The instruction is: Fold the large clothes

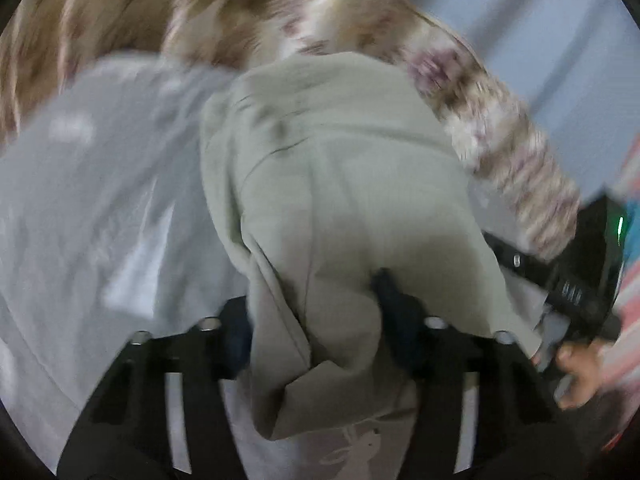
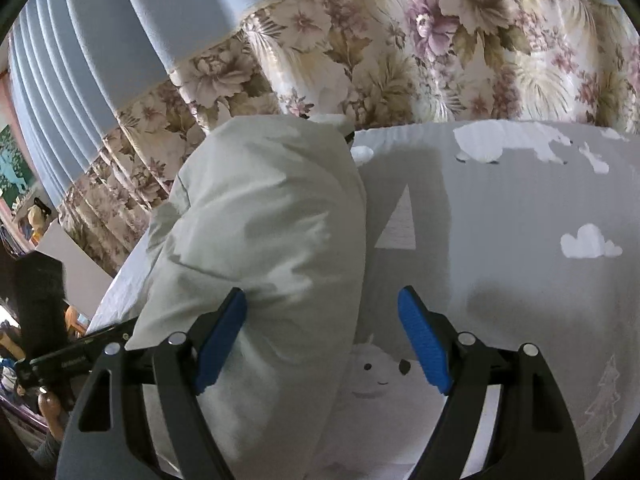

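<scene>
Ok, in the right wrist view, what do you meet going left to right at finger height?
Other gripper's black body → right gripper's left blue pad → pale green garment → right blue pad → grey printed bedsheet.

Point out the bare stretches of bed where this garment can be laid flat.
The grey printed bedsheet lies bare right of the pale green garment, from the right gripper up to the floral curtain. In the blurred left view, sheet also shows bare left of the garment. The middle is crowded: cloth bunches between the left gripper fingers.
</scene>
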The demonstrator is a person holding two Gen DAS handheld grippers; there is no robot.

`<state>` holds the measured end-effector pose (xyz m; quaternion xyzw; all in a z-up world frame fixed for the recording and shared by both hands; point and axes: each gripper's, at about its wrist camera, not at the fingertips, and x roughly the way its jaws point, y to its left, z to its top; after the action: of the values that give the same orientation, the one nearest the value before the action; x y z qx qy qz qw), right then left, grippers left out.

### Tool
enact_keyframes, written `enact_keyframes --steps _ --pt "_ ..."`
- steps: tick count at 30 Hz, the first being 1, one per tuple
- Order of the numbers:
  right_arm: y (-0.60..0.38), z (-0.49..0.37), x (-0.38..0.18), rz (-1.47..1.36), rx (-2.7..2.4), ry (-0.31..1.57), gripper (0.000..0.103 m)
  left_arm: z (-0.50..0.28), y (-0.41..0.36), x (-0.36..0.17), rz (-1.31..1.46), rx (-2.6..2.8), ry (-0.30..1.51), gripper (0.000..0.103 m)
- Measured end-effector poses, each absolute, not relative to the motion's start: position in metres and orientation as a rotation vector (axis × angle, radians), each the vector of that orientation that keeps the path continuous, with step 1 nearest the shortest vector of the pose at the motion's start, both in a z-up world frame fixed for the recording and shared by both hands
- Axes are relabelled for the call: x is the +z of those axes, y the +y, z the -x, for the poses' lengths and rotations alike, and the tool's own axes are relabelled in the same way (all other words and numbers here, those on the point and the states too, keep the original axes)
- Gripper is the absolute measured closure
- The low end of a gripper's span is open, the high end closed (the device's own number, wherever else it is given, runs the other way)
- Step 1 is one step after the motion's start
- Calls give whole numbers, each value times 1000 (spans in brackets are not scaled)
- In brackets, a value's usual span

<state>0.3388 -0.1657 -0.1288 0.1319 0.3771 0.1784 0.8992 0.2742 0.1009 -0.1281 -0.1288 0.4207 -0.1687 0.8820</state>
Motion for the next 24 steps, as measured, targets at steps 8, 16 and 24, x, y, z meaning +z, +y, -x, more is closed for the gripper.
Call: enact_keyframes --steps 8,16,24 --pt "-141 -345 -145 -297 358 787 20 -274 113 -134 206 -351 909 59" --pt "-138 -376 -161 -389 552 890 37 -279 115 -135 254 -344 909 74" --pt "-127 -365 -137 -172 623 812 58 -272 114 -131 270 -308 886 82"
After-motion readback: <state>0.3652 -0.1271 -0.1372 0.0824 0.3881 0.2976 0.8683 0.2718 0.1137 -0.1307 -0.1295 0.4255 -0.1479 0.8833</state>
